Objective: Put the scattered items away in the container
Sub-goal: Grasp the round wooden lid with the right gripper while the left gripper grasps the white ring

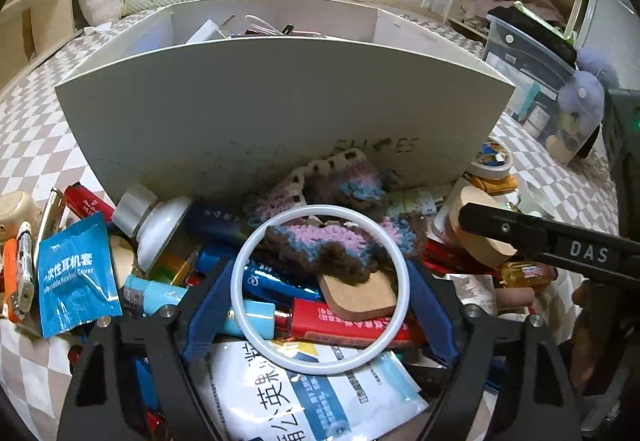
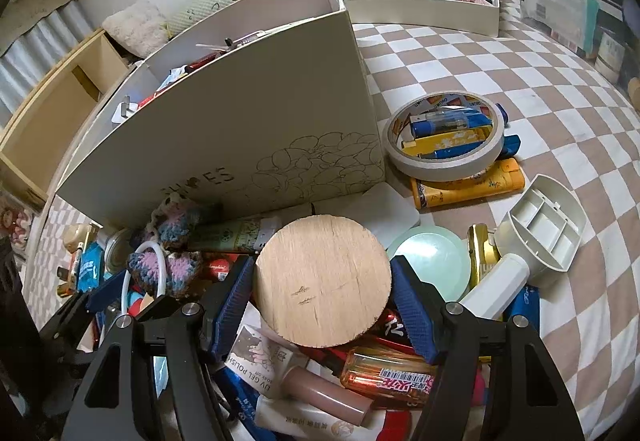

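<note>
Jaws around white ring [image 1: 320, 289]

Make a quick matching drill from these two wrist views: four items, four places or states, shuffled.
Items
1. wooden disc
2. white ring
3. tape roll
4. blue sachet

Places or states
A. lying at the pile's left edge
B. clamped between the right gripper's pads
C. encircling lighters on the checkered cloth
D. between the left gripper's pads

Pairs: 1-B, 2-D, 3-C, 4-A
</note>
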`<state>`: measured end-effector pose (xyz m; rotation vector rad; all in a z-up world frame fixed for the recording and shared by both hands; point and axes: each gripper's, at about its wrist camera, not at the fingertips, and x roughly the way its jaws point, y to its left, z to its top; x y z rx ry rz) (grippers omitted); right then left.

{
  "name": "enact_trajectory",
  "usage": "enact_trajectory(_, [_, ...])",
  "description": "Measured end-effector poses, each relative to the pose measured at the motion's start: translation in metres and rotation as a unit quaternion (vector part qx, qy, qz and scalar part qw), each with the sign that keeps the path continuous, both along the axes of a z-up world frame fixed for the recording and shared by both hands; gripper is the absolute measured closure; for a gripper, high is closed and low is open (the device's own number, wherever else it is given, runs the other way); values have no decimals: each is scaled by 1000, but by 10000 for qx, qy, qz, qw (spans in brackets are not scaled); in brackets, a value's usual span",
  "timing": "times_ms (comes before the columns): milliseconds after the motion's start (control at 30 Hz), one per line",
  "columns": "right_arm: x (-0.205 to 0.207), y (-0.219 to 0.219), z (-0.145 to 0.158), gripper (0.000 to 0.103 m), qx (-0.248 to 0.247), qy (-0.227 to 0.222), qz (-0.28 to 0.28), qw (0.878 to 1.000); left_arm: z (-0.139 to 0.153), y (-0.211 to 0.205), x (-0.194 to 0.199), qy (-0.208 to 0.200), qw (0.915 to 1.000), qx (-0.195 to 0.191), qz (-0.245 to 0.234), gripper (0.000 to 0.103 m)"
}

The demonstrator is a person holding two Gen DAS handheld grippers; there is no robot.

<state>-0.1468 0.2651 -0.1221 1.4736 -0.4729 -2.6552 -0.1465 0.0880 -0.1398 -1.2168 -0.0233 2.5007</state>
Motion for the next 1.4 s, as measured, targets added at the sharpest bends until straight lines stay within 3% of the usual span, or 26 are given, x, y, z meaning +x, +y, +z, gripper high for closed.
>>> enact_trajectory(400, [4, 6, 6, 33, -241, 110, 33, 9996, 13, -6, 12, 70, 9999, 94, 57, 19])
enact_trajectory(600, [14, 2, 14, 33, -492, 203, 208, 9984, 16, -8, 16, 0, 9999, -52, 122, 19])
enact_trajectory(1000, [28, -17, 15, 33, -456, 185, 398, 9980, 26, -18, 22, -26, 9995, -35, 312, 19])
enact_trajectory(1400, [43, -30, 46, 33, -837, 519, 646, 9930, 48, -33, 23, 174, 9990, 199, 366, 19])
